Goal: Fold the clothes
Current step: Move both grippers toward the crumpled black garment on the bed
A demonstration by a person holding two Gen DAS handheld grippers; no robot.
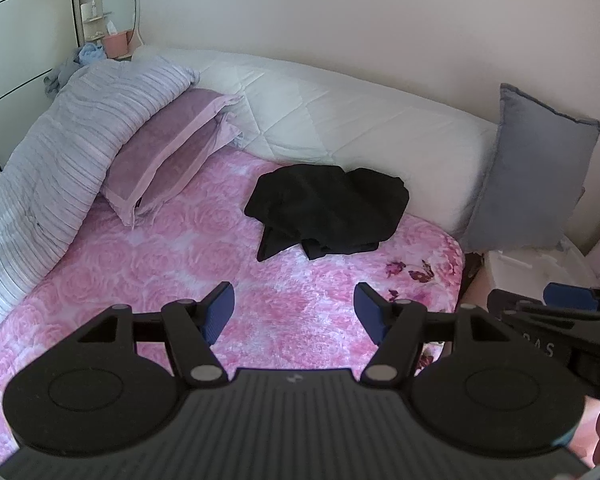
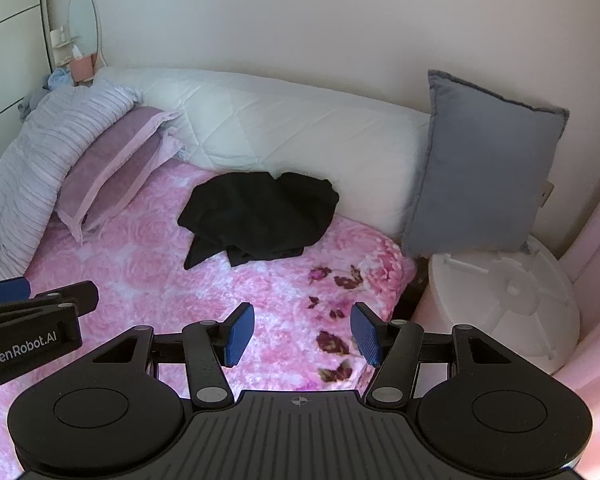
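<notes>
Black garment [image 1: 326, 210], crumpled in a heap on the pink rose-print bedspread [image 1: 188, 264], near the white quilted bolster [image 1: 340, 120]. Right wrist view alone shows the whole round white stool [image 2: 504, 300] beside the bed under the grey cushion [image 2: 484, 168]. Left tool [image 1: 294, 316]: spread wide, holding nothing, short of the garment. Right tool [image 2: 302, 334]: likewise spread, empty, over the bedspread.

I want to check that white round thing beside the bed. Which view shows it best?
The right wrist view: the white round object shows almost whole, ribs and hub included. The left wrist view catches only a strip of it behind the right hand-held gripper.
</notes>
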